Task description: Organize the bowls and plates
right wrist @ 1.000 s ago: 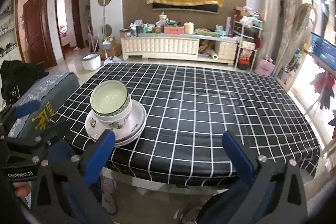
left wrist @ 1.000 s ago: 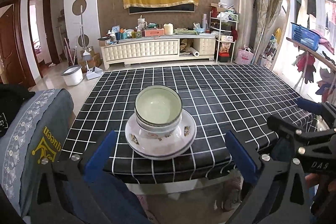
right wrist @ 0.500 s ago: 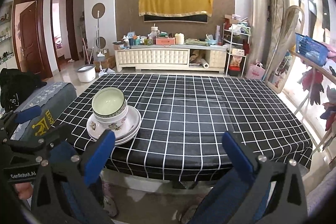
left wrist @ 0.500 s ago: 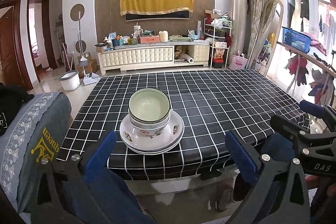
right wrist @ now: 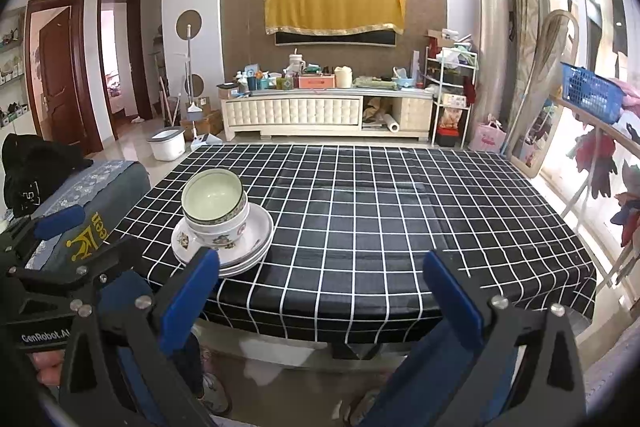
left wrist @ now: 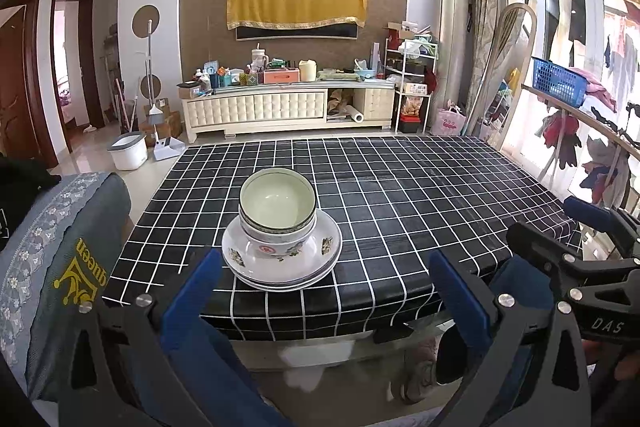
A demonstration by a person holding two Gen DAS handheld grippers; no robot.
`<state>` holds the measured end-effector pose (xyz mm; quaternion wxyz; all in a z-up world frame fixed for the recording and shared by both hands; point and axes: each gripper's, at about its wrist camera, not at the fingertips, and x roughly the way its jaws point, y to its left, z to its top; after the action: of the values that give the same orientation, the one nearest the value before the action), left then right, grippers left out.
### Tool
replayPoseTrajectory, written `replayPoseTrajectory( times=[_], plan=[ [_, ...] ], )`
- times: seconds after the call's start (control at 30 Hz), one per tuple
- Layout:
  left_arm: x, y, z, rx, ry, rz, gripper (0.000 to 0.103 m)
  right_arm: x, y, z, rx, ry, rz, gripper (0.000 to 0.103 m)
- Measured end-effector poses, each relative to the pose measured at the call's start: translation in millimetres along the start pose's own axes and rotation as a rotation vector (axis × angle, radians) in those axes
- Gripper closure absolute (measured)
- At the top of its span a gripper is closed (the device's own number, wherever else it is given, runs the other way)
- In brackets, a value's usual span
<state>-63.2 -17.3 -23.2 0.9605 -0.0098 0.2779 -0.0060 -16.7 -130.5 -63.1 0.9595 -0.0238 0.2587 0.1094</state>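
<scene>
Both cameras have pulled back from the table over the last second, so the stack of dishes now looks smaller and farther off, and more of the table's near edge and the floor below it shows. The stack itself has not shifted: two nested bowls [left wrist: 277, 205] with pale green insides sit on a small pile of white floral plates [left wrist: 281, 259], near the front left part of a table covered in a black cloth with white grid lines [left wrist: 420, 203]. This retreat suggests the stacking is finished, or nearly so, since no loose dish remains in view on the cloth. The left gripper [left wrist: 326, 291] hangs in front of the table edge with its blue-padded jaws spread wide, holding nothing and touching nothing; the stack appears between them but well beyond their tips. The right gripper [right wrist: 322, 289] is likewise spread wide and empty, off the table's near edge, with the stack to its left. A grey cushioned seat with yellow lettering [left wrist: 76, 267] stands beside the table's left end.
</scene>
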Motion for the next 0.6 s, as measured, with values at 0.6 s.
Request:
replayPoseTrajectory(
  times=[0.6],
  plan=[
    [-0.7, -1.8, -1.7, -0.006, 0.007, 0.003, 0.001, -1.0, -3.5, -3.6, 0.010, 0.001, 0.007, 0.000]
  ],
)
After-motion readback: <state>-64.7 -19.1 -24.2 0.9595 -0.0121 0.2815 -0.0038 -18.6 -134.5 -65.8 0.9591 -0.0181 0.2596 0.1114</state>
